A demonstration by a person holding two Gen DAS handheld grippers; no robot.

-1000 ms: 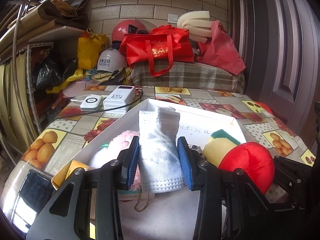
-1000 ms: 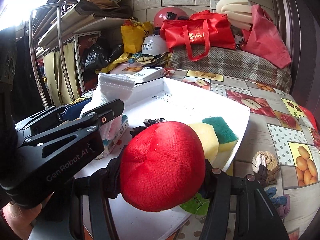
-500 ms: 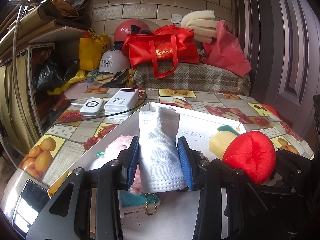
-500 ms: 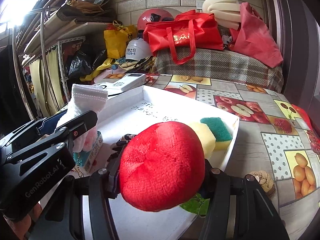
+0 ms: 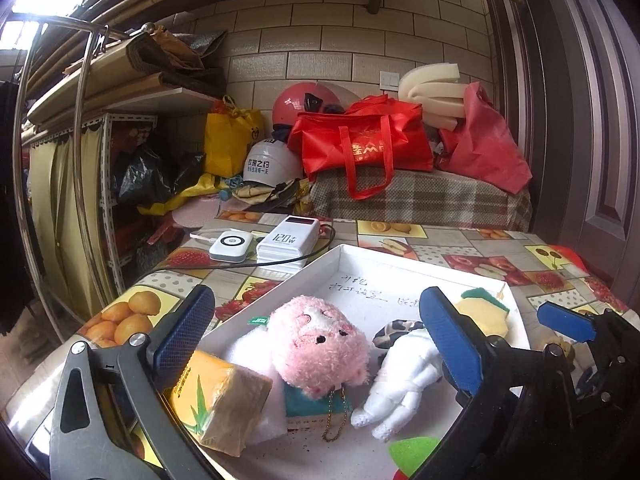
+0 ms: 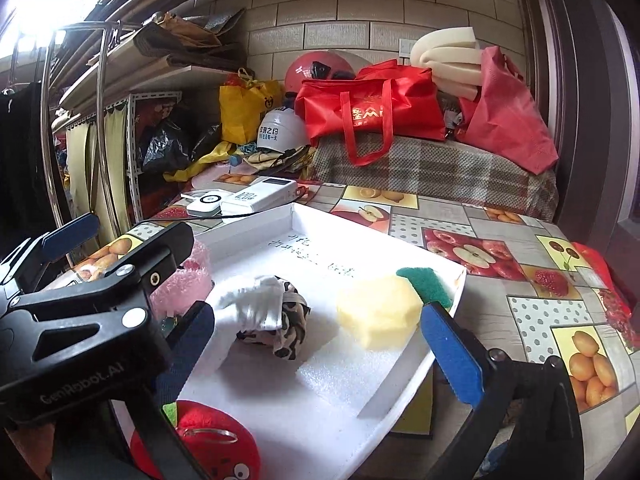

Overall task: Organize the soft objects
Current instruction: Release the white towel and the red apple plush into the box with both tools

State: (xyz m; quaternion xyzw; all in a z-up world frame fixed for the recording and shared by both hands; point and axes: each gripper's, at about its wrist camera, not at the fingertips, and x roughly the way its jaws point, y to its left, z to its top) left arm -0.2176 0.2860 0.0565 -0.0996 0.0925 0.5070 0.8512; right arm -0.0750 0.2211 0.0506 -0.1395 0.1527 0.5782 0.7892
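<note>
Your 2 grippers sit side by side at the near edge of the white tray [image 5: 352, 254], both tipped a bit below level & aimed at the far wall. L gripper [image 5: 316, 338]: jaws opening, spread wide, blue pads apart w/ nothing pinched; between them lie the pink plush [image 5: 320, 350] on a teal box [image 5: 308, 404], and toward 3 o'clock the white sock [image 5: 404, 380], lying loose on the tray floor just inside the R pad, over a leopard-print cloth [image 5: 394, 328]. A yellow tissue pack [image 5: 218, 398] leans at 7 o'clock by the L pad. R gripper [image 6: 316, 340]: jaws opening too, wide & empty; the red plush [image 6: 216, 448] lies on the tray at 7 o'clock below the jaws, clear of both pads as far as you can see. Yellow sponge w/ green scrub side [image 6: 384, 308] rests just inside the R pad at 1 o'clock, not touching it that I can tell; the sock & leopard cloth sit near the L pad at 10 o'clock. In the R view the L gripper's black frame fills 9 o'clock, partly hiding the pink plush. Outside the tray at 11 o'clock: 2 white power banks [image 5: 288, 238] on the fruit-print tablecloth [image 6: 520, 256].
</note>
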